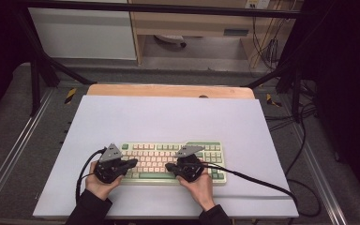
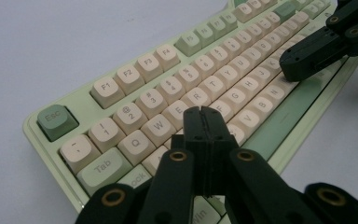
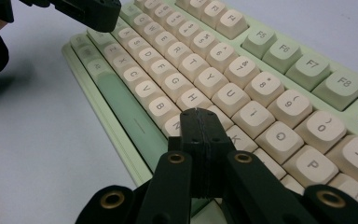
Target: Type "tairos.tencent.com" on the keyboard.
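A pale green keyboard (image 1: 145, 176) with cream and green keycaps lies on the near part of the white mat (image 1: 168, 117). My left gripper (image 1: 134, 162) rests over its left half, jaws shut with nothing between them. In the left gripper view its tips (image 2: 204, 112) hover just above the letter keys near D and F of the keyboard (image 2: 135, 74). My right gripper (image 1: 167, 166) points left over the middle rows, also shut and empty. Its tips (image 3: 198, 114) sit above the keys near J and N of the keyboard (image 3: 261, 88). The two gripper tips point toward each other, a few keys apart.
The mat covers a wooden table (image 1: 168, 90) inside a black metal frame (image 1: 37, 70). A black cable (image 1: 262, 180) trails right from the right gripper across the mat. The person's hands (image 1: 199, 187) come in at the near edge. Shelving stands beyond the table.
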`<state>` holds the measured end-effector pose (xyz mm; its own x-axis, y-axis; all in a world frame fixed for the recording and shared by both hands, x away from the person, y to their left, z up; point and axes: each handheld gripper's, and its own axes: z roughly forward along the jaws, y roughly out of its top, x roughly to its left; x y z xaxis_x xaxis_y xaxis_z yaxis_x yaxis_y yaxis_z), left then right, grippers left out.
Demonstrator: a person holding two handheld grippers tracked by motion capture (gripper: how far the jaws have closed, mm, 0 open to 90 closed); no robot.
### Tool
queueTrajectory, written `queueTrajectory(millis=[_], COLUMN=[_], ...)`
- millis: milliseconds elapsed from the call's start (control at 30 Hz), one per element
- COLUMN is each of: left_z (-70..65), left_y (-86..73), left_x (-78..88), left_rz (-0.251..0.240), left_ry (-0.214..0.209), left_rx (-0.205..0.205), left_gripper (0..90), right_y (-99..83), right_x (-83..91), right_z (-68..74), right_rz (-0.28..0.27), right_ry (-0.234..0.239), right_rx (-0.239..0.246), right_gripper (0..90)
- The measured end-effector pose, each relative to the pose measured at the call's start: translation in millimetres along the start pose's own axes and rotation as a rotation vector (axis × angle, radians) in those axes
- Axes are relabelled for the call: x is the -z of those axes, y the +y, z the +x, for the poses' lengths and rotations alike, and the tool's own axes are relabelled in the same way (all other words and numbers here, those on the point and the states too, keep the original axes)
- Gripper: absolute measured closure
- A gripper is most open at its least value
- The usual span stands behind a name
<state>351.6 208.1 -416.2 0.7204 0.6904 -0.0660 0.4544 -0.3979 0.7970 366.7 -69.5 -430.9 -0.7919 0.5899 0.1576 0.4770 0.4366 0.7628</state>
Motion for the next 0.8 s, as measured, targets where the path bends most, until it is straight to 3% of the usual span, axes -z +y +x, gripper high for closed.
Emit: queueTrajectory(millis=[300, 567, 800], left_z=[0.1, 0.6, 0.8], left_y=[0.1, 0.4, 2.8], left_x=[0.5, 1.0, 3.4], left_rz=[-0.001, -0.004, -0.009], left_ry=[0.000, -0.003, 0.000], left_rx=[0.000, 0.004, 0.009], left_gripper=[90.0, 89.2, 77.1], right_y=[-2.7, 1.7, 9.7], right_x=[-3.5, 4.8, 25.1], right_z=[0.0, 0.6, -7.5], right_rz=[0.014, -0.019, -0.041], right_ry=[-0.003, -0.004, -0.038], right_rx=[0.006, 0.001, 0.012], right_gripper=[90.0, 90.0, 86.3])
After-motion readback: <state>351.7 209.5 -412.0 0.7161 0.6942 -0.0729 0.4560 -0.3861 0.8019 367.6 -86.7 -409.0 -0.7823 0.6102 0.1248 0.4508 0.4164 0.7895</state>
